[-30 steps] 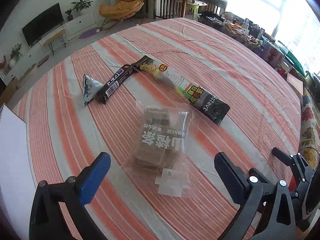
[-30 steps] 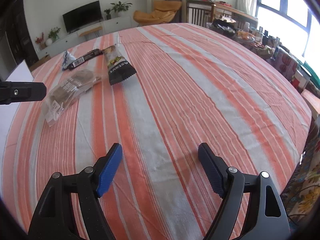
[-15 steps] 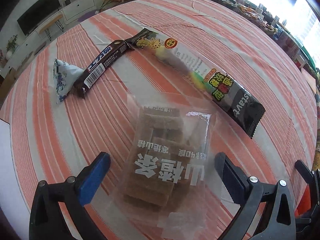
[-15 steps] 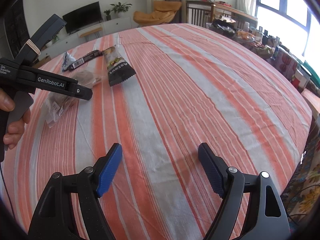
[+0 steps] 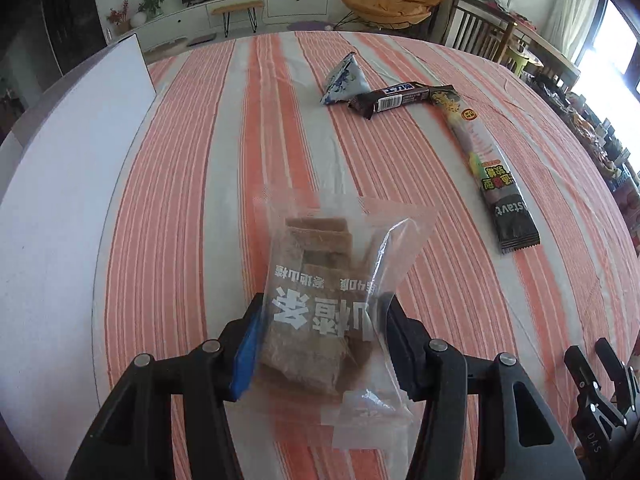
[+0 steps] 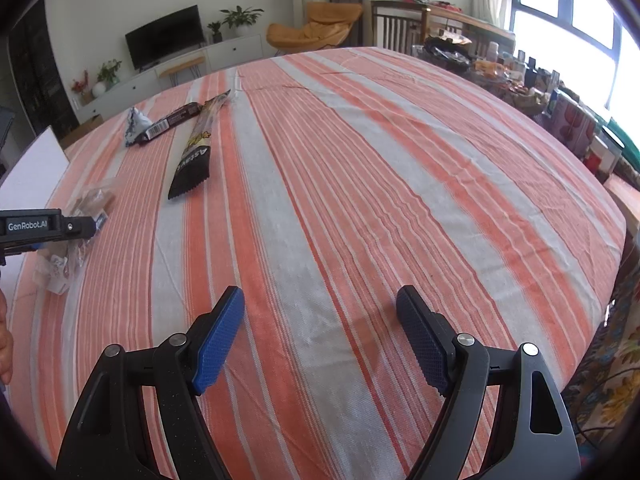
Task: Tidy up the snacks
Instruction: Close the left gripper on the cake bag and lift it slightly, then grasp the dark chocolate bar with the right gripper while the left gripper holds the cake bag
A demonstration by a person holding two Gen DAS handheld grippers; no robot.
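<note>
Since a second ago the left gripper (image 5: 320,340) has come down over the clear bag of brown snack bars (image 5: 320,280), low in the frame's centre; its jaws are closing with the bag between them, pads at its sides. Lower right, the right gripper (image 6: 320,336) hangs wide open, holding nothing, over the striped tablecloth (image 6: 360,200). Farther up lie a long black packet (image 5: 492,176), a chocolate bar (image 5: 394,100) and a small triangular pouch (image 5: 344,80).

Woven striped cloth (image 5: 192,208) covers the counter, matt and slightly rough. The clear snack bag (image 5: 332,280) is glossy, crinkled plastic; the long black snack wrapper (image 5: 508,216), at two o'clock from it, is shiny foil-like film.
</note>
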